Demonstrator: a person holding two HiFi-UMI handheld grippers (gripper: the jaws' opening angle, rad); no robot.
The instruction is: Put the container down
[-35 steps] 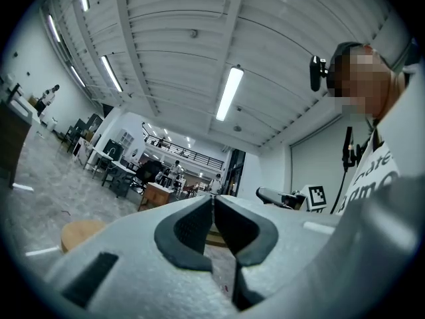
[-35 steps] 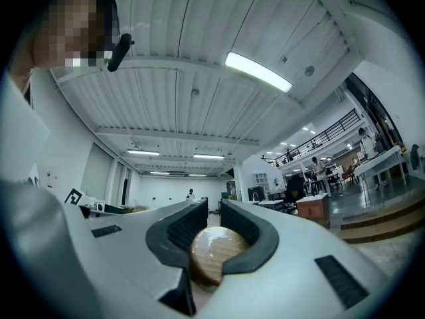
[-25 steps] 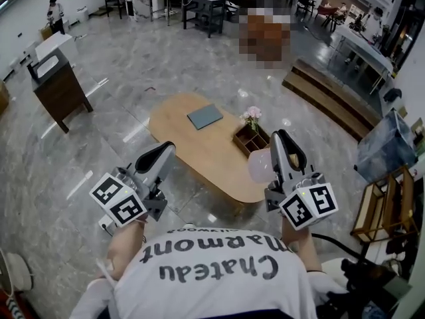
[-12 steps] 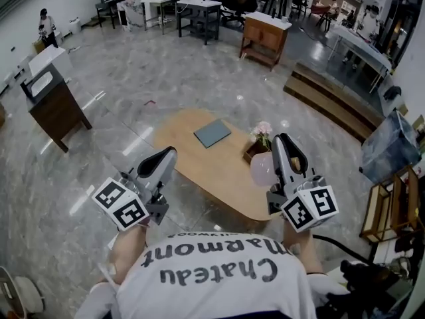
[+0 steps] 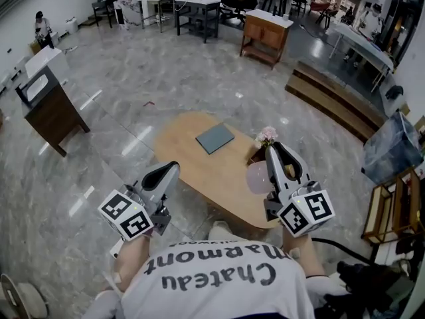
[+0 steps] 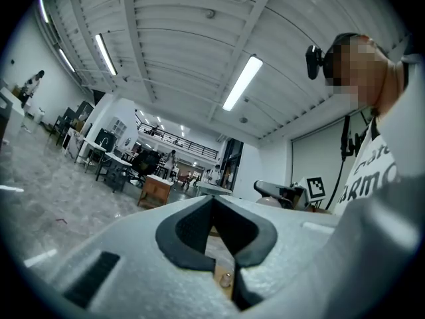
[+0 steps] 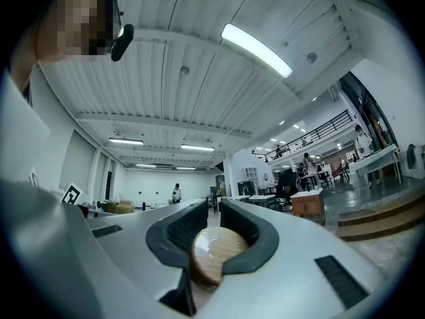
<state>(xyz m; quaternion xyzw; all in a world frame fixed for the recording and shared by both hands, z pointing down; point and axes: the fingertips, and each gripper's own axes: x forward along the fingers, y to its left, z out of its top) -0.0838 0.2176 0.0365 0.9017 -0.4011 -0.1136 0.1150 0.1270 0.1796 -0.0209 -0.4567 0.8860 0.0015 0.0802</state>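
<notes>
Right gripper view: container [image 7: 214,254] tight between the right tongs [image 7: 214,208].

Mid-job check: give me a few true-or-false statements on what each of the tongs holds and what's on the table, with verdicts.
1. The right tongs grip a container with a wooden lid. True.
2. The left tongs hold a book. False: they are shut on nothing; the grey book lies on the oval table.
3. The container already stands on the oval table. False: it is held in the right tongs, not set down.
4. Flowers stand in a wooden box on the table. True.
</notes>
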